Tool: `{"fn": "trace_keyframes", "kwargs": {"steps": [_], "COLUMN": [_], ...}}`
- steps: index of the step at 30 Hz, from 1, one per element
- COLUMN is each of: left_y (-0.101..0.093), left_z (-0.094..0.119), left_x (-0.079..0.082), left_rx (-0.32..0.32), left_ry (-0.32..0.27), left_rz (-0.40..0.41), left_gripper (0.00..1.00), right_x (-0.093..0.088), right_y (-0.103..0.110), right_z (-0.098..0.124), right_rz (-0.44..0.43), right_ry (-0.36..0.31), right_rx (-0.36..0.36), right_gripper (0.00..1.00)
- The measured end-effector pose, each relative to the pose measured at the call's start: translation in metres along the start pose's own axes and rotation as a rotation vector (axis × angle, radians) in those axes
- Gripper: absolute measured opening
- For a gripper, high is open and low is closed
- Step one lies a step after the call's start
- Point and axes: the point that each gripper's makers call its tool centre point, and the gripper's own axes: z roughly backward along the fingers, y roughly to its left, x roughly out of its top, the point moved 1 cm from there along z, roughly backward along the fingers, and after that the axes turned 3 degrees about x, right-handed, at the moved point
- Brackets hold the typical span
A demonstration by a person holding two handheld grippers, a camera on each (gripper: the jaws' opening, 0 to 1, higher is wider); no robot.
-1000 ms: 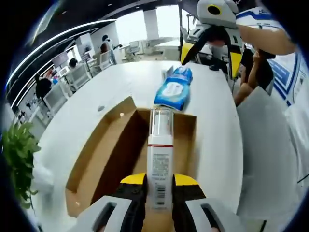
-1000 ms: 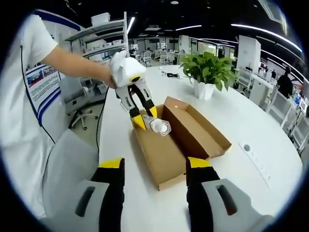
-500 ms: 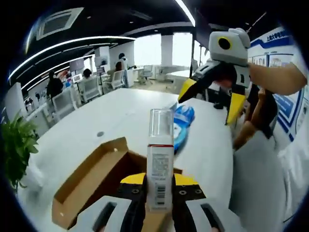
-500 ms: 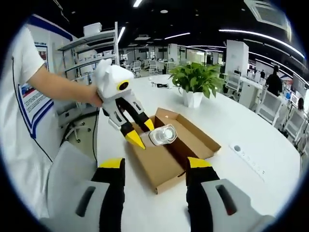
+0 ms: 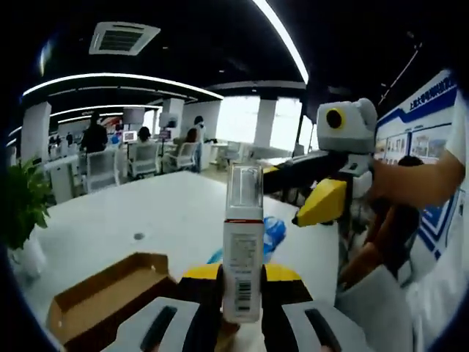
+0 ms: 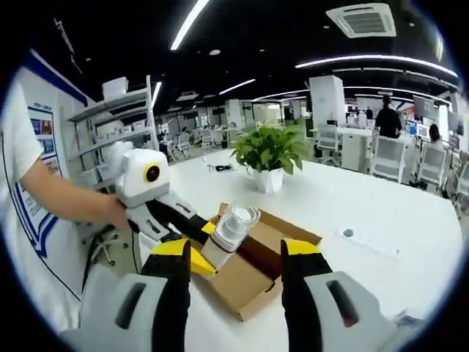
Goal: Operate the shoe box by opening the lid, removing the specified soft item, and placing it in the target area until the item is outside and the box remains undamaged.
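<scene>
A white bottle with a clear cap stands upright between the jaws of my left gripper, which is shut on its lower part. It hangs above the open cardboard shoe box at the lower left. Behind the bottle, a blue pack of wipes lies on the white table. My right gripper comes in from the right, jaws apart and above the table. In the right gripper view, the left gripper holds the bottle over the box. The right gripper is open and holds nothing.
A potted plant stands on the white table beyond the box, and a small round socket sits to its right. A person's arm reaches in from the left. Office chairs, desks and people fill the background.
My left gripper has lifted the bottle up out of the box and tilted it more upright. Both views have swung upward. The right gripper has stayed open.
</scene>
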Motion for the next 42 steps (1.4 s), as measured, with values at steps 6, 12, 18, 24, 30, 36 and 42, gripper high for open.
{"fn": "trace_keyframes", "kwargs": {"steps": [6, 12, 18, 24, 30, 36, 42], "left_y": [-0.013, -0.021, -0.034, -0.045, -0.055, -0.059, -0.063], "left_z": [-0.012, -0.019, -0.031, -0.041, -0.048, -0.059, -0.071], "left_x": [0.008, 0.016, 0.020, 0.023, 0.027, 0.030, 0.034], "left_rx": [-0.009, -0.014, -0.026, -0.035, -0.043, -0.040, -0.042], "left_ry": [-0.017, -0.045, -0.056, -0.068, -0.085, -0.109, -0.124], "left_rz": [0.005, 0.026, 0.030, 0.038, 0.048, 0.072, 0.076], "left_gripper": [0.19, 0.19, 0.19, 0.19, 0.19, 0.19, 0.19], "right_x": [0.000, 0.001, 0.002, 0.005, 0.007, 0.008, 0.006], "right_y": [-0.011, -0.016, -0.015, -0.011, -0.017, -0.026, -0.035], "right_z": [0.007, 0.013, 0.018, 0.022, 0.031, 0.040, 0.046], "right_rz": [-0.019, -0.048, -0.077, -0.113, -0.136, -0.132, -0.125], "right_ry": [-0.016, -0.039, -0.062, -0.096, -0.130, -0.147, -0.152], "right_rx": [-0.011, 0.009, 0.035, 0.067, 0.089, 0.098, 0.098], "right_gripper": [0.43, 0.41, 0.38, 0.36, 0.26, 0.25, 0.25]}}
